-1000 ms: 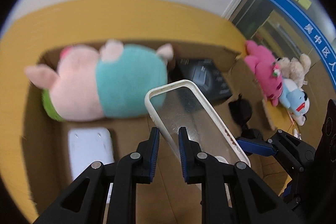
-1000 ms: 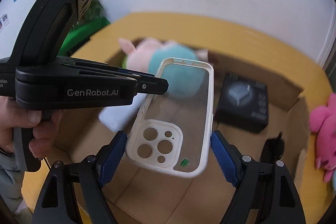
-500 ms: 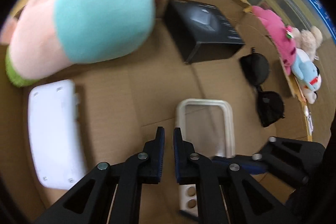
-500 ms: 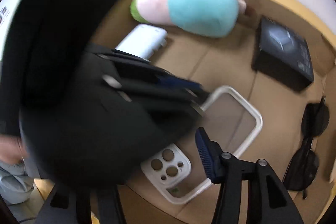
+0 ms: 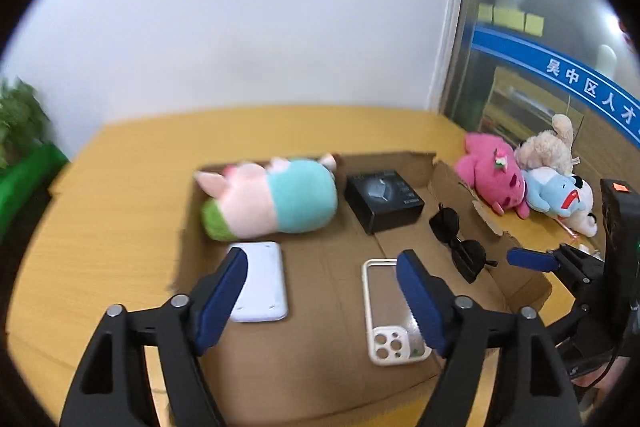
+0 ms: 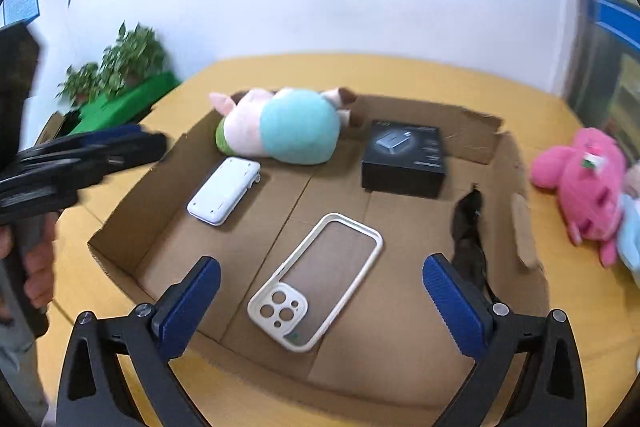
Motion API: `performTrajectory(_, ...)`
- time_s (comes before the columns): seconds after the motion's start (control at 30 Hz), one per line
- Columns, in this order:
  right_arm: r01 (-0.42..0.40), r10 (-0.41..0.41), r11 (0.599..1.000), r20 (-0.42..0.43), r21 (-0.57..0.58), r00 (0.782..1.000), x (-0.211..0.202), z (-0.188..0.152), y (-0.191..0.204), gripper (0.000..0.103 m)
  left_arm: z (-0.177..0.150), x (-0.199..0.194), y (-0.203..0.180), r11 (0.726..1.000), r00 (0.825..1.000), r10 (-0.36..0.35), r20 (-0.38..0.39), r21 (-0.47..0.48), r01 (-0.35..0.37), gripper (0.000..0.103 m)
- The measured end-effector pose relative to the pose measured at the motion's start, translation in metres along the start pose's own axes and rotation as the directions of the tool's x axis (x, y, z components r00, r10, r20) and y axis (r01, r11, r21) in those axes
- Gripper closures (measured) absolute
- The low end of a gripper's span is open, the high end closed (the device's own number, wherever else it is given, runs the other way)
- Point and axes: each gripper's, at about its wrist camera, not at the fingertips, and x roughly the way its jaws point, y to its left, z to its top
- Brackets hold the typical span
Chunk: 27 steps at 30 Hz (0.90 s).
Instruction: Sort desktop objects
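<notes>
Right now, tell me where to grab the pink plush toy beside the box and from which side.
Take the pink plush toy across its round middle, coming from above with the right gripper, whose jaws stand open. It lies on the table outside the cardboard box, pressed against other plush toys, so side access looks blocked.

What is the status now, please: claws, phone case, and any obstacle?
Left claw open, right claw open, both empty. Phone case flat on the box floor, touching nothing. Sunglasses beside it, not in the way.
</notes>
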Motion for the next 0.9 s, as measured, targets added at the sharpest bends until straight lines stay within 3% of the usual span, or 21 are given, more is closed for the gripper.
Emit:
performTrajectory(0.13,0.021,-0.023,1.000,0.081,0.020,0.996,-0.022,-0.034,0.023,0.000,-0.037,-0.022,-0.007,0.999,0.996,0.050,0.077,-0.010,-0.049,0.025)
performTrajectory(0.2,0.053,-0.053,0.999,0.119,0.006,0.991,-0.052,-0.041,0.038,0.000,-0.055,-0.020,-0.008,0.996,0.992,0.081,0.096,-0.028,-0.079,0.025)
performTrajectory(0.23,0.071,-0.071,0.997,0.122,0.003,0.990,-0.047,-0.052,0.042,0.000,-0.065,-0.014,-0.008,0.995,0.990,0.096,0.099,-0.030,-0.093,0.025)
performTrajectory(0.4,0.098,-0.101,0.995,0.161,0.030,0.982,-0.077,-0.040,0.008,0.000,-0.098,0.012,-0.004,0.989,0.986,0.142,0.084,-0.050,-0.139,0.025)
performTrajectory(0.47,0.107,-0.113,0.993,0.190,0.041,0.975,-0.074,-0.042,0.001,0.000,-0.106,0.023,-0.002,0.987,0.986,0.153,0.067,-0.064,-0.149,0.025)
performTrajectory(0.57,0.083,-0.100,0.993,0.214,0.085,0.972,-0.074,-0.045,-0.010,0.000,-0.112,0.025,-0.011,0.977,0.970,0.212,0.122,-0.004,-0.213,0.022)
performTrajectory(0.7,0.113,-0.126,0.991,0.261,0.067,0.957,-0.072,-0.048,-0.008,0.000,-0.117,0.024,-0.013,0.973,0.958,0.229,0.172,-0.013,-0.230,0.018)
performTrajectory(0.9,0.123,-0.134,0.991,0.327,0.053,0.936,-0.075,-0.056,-0.009,0.000,-0.118,0.023,-0.011,0.967,0.953,0.253,0.167,-0.024,-0.252,0.013)
